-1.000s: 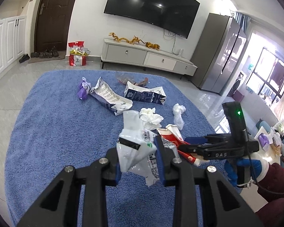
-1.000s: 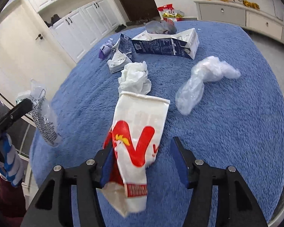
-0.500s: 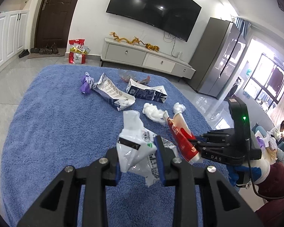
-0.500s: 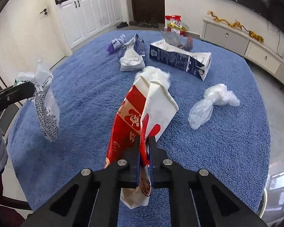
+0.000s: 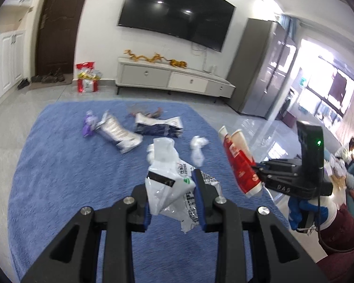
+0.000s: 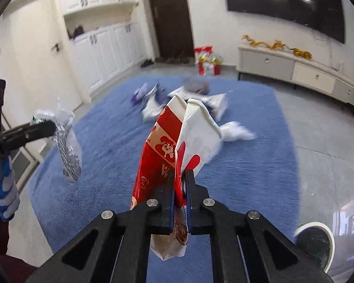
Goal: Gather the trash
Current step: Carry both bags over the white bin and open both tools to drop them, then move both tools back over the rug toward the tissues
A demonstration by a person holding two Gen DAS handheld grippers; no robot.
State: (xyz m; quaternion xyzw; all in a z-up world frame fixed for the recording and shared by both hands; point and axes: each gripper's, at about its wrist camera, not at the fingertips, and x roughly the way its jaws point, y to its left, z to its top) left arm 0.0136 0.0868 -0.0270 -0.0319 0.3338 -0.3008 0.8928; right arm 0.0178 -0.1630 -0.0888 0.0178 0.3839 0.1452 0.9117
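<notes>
Both hand-held grippers loaded, both loads clear of the blue pile rug (image 5: 66,176)

Left hand-held gripper (image 5: 173,200): pads clamped on a crumpled white plastic wrapper with black print and a green mark (image 5: 170,176). Bunched film fills the gap, top flops up, lower tail hangs free. Very light, soft, slick; grip through the thick bunched middle looks adequate, judged low slip risk unless swung

Right hand-held gripper (image 6: 179,188): pads pressed together on a flattened red-and-white paper food bag (image 6: 174,141), pinched low on its length, open mouth up. Paper is light, semi-stiff, holds its crease; most of the bag stands above the pinch so it may fold over, which would be harmless

Still lying on the rug: white-and-navy flat carton (image 5: 158,127), silver printed foil pouch (image 5: 118,134), small purple wrapper (image 5: 88,127), crumpled white tissue (image 5: 198,148), something clear and reddish behind the carton (blurred, can't identify)

Round white-rimmed bin with dark inside (image 6: 315,243) sits at the rug's edge in the right view, likely drop point

For the carton take an edge or the flattened end; tissue anywhere
</notes>
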